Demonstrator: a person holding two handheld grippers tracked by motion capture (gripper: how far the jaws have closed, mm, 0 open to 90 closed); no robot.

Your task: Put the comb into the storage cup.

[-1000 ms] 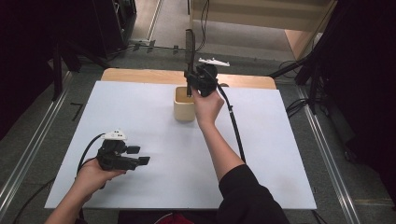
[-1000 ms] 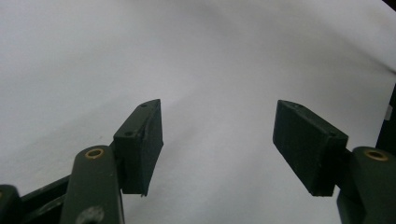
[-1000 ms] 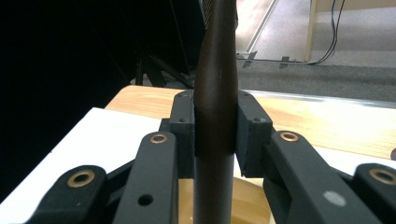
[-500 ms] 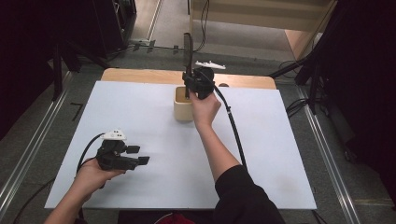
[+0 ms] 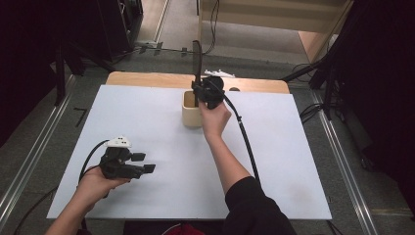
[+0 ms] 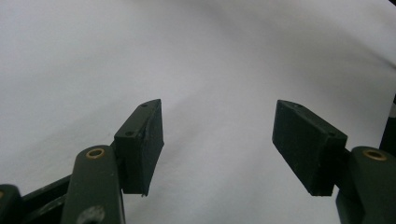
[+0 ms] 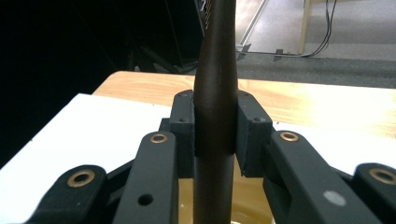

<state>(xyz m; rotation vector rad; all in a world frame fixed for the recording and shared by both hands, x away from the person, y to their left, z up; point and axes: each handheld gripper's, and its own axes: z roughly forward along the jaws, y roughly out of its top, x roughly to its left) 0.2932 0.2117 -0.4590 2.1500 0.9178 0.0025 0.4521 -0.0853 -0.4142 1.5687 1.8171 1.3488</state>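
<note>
A tall dark utensil handle [image 5: 196,66] stands upright out of a cream cylindrical holder [image 5: 191,110] at the far middle of the white table. My right gripper [image 5: 199,92] is shut on that handle [image 7: 216,93] just above the holder's mouth [image 7: 247,205], its two pads pressed against either side. My left gripper [image 5: 145,163] rests low over the near left of the table, held in a hand, its jaws wide apart. In the left gripper view, the left gripper [image 6: 217,140] has bare white surface between its pads.
The white sheet [image 5: 147,122] covers most of the table, with a strip of wooden tabletop [image 5: 147,78] showing along the far edge. Cables trail from both grippers. Metal floor rails [image 5: 34,142] flank the table, and dark equipment stands beyond the far left.
The right gripper has lifted slightly with the handle still in its grip. The left gripper has stayed in place, open.
</note>
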